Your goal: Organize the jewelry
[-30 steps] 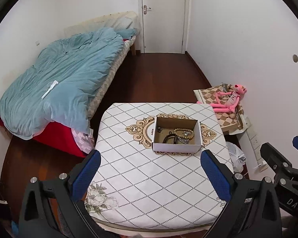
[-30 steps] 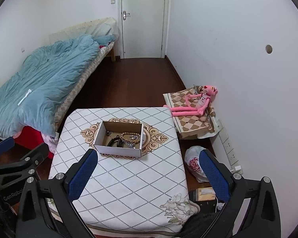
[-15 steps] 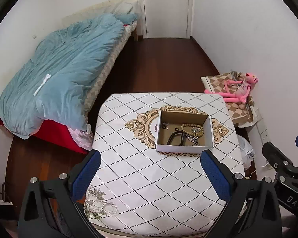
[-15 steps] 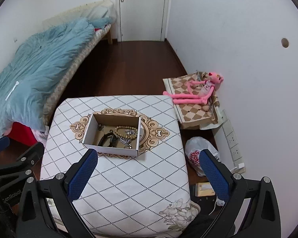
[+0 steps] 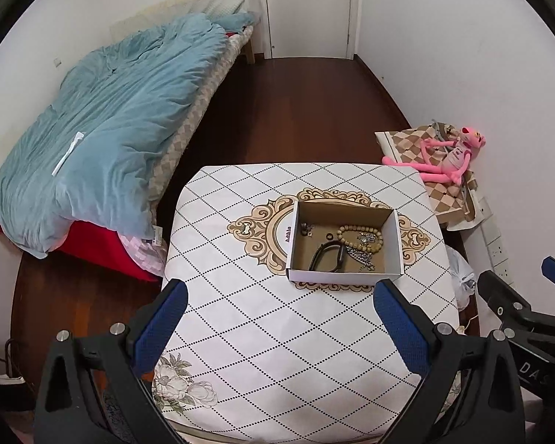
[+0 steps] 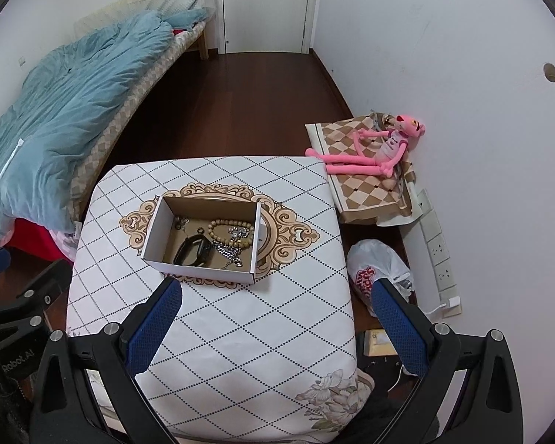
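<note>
An open cardboard box point(image 5: 291, 251) point(image 6: 152, 233) stands on a small table with a white diamond-pattern cloth point(image 5: 270, 333) point(image 6: 240, 333). Inside lie a wooden bead bracelet point(image 5: 359, 231) point(image 6: 225, 225), a black band point(image 5: 323, 255) point(image 6: 192, 249), a silver chain point(image 5: 360, 259) point(image 6: 229, 253) and small metal pieces point(image 5: 307, 227) point(image 6: 181, 222). My left gripper point(image 5: 277, 288) is open and empty, above the table's near side, short of the box. My right gripper point(image 6: 277, 288) is open and empty, just short of the box's near right corner.
A bed with a blue duvet point(image 5: 111, 129) point(image 6: 63, 111) lies left. A pink plush toy point(image 5: 447, 155) point(image 6: 370, 151) rests on a checkered cushion at the right wall. A white plastic bag point(image 6: 377, 266) sits on the floor right of the table. A closed door point(image 5: 307, 7) is far back.
Both grippers moved forward and tilted down toward the table; the box now appears larger and closer in both views. Both stay open and empty.
</note>
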Demonstrator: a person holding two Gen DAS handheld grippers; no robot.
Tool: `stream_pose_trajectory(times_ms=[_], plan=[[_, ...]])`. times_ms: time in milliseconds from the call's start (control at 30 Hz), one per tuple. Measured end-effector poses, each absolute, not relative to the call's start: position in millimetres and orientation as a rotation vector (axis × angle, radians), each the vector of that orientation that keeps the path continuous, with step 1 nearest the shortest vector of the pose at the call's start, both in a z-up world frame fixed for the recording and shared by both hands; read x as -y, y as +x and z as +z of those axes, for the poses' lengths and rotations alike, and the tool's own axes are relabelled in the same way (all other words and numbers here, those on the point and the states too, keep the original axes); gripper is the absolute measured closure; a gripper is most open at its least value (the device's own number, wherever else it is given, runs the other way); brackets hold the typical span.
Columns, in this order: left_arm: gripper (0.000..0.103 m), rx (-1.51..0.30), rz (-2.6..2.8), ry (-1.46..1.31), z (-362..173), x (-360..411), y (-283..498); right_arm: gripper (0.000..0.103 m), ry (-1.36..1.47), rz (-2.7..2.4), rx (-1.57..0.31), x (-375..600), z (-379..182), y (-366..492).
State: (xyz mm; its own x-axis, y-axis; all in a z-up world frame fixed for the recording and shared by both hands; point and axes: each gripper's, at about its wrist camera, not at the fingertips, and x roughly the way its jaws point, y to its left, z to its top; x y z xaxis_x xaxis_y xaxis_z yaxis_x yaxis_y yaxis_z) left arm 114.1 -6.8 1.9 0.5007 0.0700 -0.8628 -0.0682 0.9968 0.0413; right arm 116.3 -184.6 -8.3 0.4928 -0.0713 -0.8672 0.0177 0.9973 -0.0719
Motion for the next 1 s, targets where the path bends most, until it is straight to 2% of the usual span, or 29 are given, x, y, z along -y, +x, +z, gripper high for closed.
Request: stream_pose_trajectory(times_ms=[1000], plan=[[0.001,-1.049,0.096,0.008,-9,4,112,0.0,-0.069,-0.054,-1.061,183,-11,115]])
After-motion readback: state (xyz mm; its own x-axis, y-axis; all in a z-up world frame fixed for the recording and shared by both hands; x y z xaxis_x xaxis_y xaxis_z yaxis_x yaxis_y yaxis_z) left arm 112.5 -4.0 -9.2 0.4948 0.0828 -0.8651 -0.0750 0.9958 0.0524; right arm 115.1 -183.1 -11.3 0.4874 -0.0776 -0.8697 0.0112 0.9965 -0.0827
